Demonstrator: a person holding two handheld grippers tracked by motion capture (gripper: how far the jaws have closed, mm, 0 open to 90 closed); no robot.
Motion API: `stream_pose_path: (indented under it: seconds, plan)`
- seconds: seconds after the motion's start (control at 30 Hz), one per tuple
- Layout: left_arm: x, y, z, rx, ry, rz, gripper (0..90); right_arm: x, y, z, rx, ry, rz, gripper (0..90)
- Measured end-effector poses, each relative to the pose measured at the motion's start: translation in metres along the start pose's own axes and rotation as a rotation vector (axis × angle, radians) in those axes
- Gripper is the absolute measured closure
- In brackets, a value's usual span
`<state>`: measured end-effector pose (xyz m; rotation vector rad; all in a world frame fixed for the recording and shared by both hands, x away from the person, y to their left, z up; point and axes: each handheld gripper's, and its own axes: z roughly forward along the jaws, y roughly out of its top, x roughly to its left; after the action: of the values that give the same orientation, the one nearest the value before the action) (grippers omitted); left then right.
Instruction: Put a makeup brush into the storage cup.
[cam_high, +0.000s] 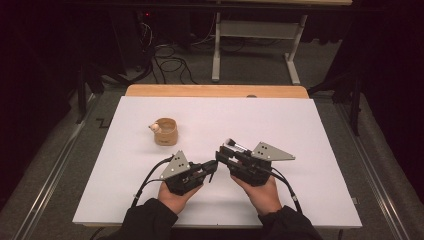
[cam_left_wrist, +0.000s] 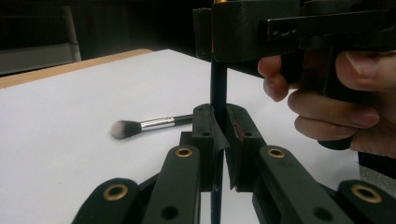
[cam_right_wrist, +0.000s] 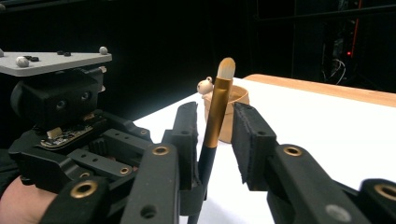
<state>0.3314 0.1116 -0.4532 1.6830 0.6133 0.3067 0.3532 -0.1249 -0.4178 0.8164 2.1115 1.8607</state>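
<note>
- Both tongs meet on a slim brush (cam_right_wrist: 215, 122): left gripper (cam_left_wrist: 219, 135) pinches its dark handle, steadying it.
- Right gripper (cam_right_wrist: 214, 140) stands wide around it, so I can regrip.
- Cup (cam_high: 165, 131) waits well apart.

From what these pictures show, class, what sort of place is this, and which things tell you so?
Probably a lab or recording studio rather than a home: a white table top set among dark curtains, loose cables trailing over the floor, and handheld grippers carrying cameras.

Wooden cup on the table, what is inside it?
The cup looks empty in the high view, with a small pale figure on its rim. In the right gripper view, its wall and a gold brush hide the inside.
</note>
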Motion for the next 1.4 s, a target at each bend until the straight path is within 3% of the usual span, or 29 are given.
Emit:
stream_pose_path:
  seconds: [0.2,0.37,0.87,1.0,1.17,1.4]
  plan:
    - [0.0,0.0,0.0,-0.003,0.0,0.0,83.1,0.0,-0.002,0.001,0.011,0.008,0.005,77.2]
    - [0.0,0.0,0.001,0.002,-0.005,-0.001,83.1,0.001,-0.002,0.002,0.01,0.028,0.01,85.0]
    - [0.0,0.001,0.0,0.006,-0.007,0.003,82.0,0.002,-0.002,0.001,0.009,0.029,-0.003,85.3]
    - [0.001,0.001,0.001,0.014,-0.006,-0.001,75.4,0.002,-0.001,0.0,0.009,0.02,-0.019,85.3]
    - [0.003,0.001,0.002,0.027,-0.01,-0.016,65.9,0.006,-0.001,0.0,0.026,0.003,-0.076,85.3]
    - [0.003,0.001,0.002,0.029,-0.019,-0.017,65.7,0.012,-0.002,0.003,0.053,-0.009,-0.152,85.3]
